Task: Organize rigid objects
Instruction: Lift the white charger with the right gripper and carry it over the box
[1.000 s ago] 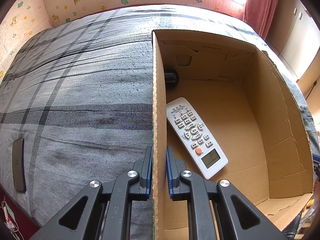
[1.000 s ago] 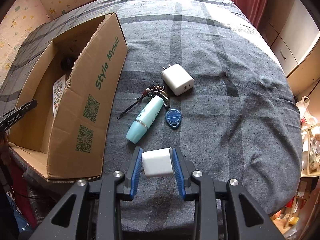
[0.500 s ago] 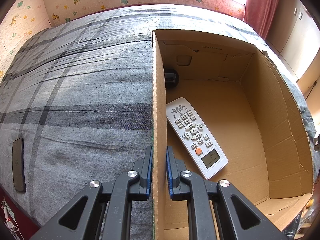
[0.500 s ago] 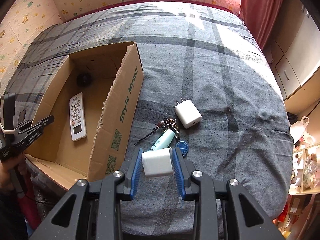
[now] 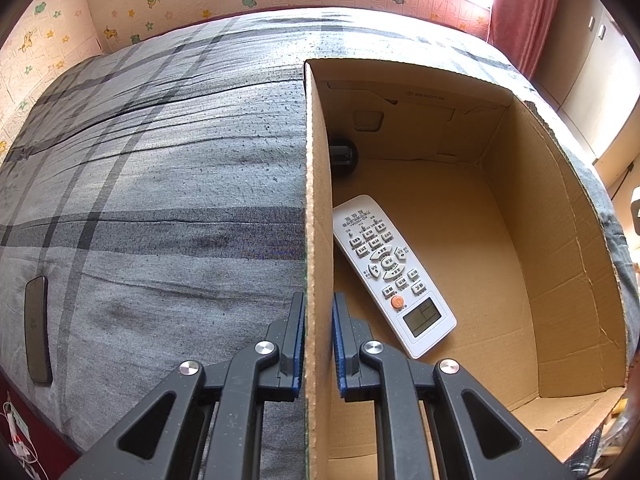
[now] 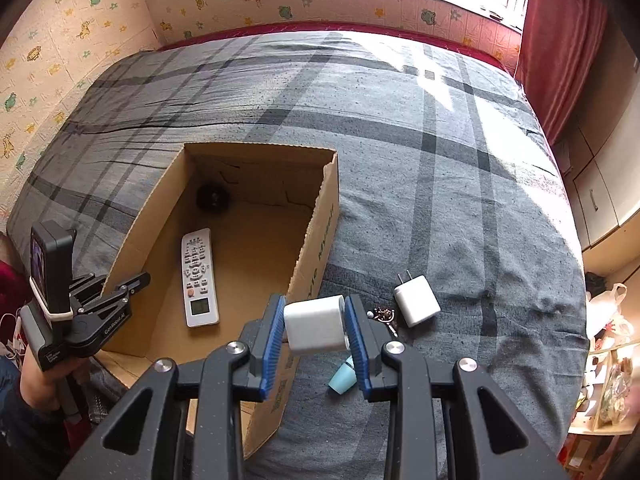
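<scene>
The left claw [image 5: 318, 316] is clenched on the near side wall of an open cardboard box [image 5: 552, 240], its 2 blue ribbed pads pressed flat against either face of the corrugated board. The right claw [image 6: 316, 324] grips a small white charger block [image 6: 316, 322], smooth matte plastic with rounded corners, held in the air above the box's right wall and the bed [image 6: 440, 160].

The box is plain brown corrugated card with raw fluted edges and a few creases and tears in its far wall. Green printing runs along its outer right face; from the right wrist view only part reads, roughly "le Myself". A faint printed line sits on the inner far flap but is too small to read.

Inside, on the box floor, lies a long white remote control [image 5: 394, 276] with rounded ends, grey rubber keys, 1 orange round button and a small grey display; its key labels are too small to read. A dark round object [image 5: 343, 156] sits in the far left corner, partly hidden.

On the bed's grey plaid fabric, just right of the box, lie a second white charger [image 6: 416, 300] with 2 metal prongs, a pale blue cylinder [image 6: 343, 378] and a bit of metal keychain [image 6: 384, 314]. The left claw's black frame carries white lettering, "GenRobot.AI". A flat dark slab [image 5: 37, 328] lies near the bed's left edge.
</scene>
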